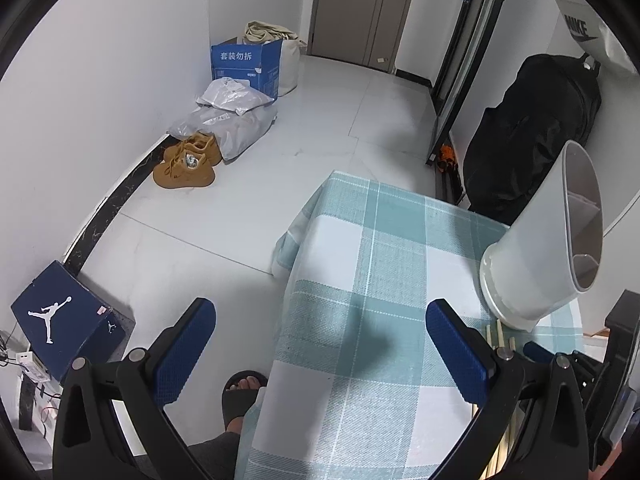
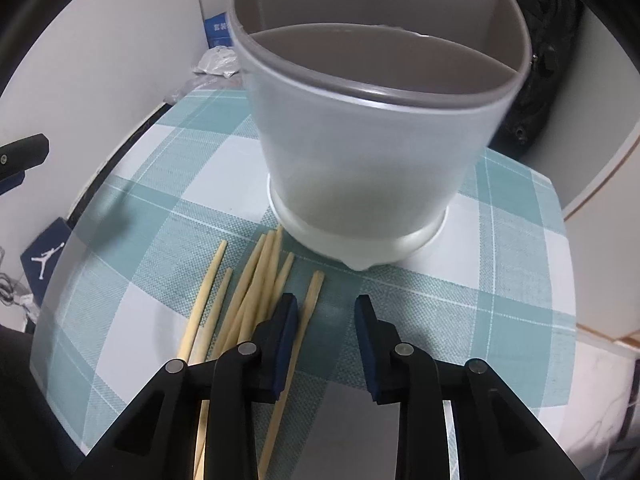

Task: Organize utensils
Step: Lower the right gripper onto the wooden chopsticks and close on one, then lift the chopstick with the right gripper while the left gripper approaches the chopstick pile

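A white utensil holder [image 2: 360, 152] with inner dividers stands on the teal checked tablecloth [image 2: 132, 240]; it also shows in the left wrist view [image 1: 544, 248] at the right. Several wooden chopsticks [image 2: 256, 280] lie loose on the cloth in front of the holder; their tips show in the left wrist view [image 1: 500, 334]. My right gripper [image 2: 326, 306] is open and empty, low over the cloth, with one chopstick [image 2: 308, 312] between its fingers and the rest to its left. My left gripper [image 1: 320, 320] is wide open and empty above the table's left part.
The small table ends at left over a white tiled floor. A person's sandalled foot [image 1: 244, 390] is beside it. A blue shoe box [image 1: 68, 320], tan shoes [image 1: 188, 166], bags and a black backpack [image 1: 532, 132] lie around the room.
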Demonstrator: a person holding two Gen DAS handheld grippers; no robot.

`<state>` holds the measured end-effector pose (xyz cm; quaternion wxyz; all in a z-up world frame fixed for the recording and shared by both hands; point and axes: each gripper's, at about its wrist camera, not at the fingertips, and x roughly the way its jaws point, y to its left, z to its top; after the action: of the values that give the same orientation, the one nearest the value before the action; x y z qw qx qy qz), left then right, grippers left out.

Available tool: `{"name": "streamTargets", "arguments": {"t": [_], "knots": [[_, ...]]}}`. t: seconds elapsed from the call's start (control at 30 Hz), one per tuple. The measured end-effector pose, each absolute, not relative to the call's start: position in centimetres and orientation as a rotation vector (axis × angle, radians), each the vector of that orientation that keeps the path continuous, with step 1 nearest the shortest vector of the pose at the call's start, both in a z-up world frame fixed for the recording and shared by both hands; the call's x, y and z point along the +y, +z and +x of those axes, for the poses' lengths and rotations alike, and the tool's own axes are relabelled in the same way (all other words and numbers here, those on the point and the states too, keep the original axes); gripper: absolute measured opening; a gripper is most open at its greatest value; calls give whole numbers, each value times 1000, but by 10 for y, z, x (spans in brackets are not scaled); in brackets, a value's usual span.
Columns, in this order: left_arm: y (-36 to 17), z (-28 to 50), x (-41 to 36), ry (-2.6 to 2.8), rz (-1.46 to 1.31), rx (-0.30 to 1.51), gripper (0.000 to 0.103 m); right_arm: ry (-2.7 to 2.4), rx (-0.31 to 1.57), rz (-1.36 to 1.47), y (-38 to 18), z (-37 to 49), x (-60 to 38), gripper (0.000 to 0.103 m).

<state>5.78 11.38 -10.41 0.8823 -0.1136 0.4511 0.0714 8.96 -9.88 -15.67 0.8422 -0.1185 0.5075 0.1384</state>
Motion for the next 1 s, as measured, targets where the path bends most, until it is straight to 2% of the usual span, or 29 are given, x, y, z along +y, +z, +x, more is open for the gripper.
{"name": "streamTargets", "arguments": {"t": [0.07,0.1,0.17,0.2,0.43,0.9,1.0], "knots": [[-107,59,112,139,-232,958,102,307,1066,-246,-156,89,-95,17],[-108,60,111,123,-230,969,102,308,1059,-250,-155,89,-94,17],[-114,61,111,113,-203,992,102,314,1052,-244,-155,89,-97,6],[-116,62,109,107,-193,1001,102,309,1053,-243,-155,91,-97,4],[-132,61,77,-77,-219,1114,102,306,961,-143,-125,72,-125,3],[-148,48,17,-111,12,1214,102,354,788,312,-74,48,-194,4],[-156,48,22,-69,15,1252,94,367,768,385,-72,47,-208,4]]}}
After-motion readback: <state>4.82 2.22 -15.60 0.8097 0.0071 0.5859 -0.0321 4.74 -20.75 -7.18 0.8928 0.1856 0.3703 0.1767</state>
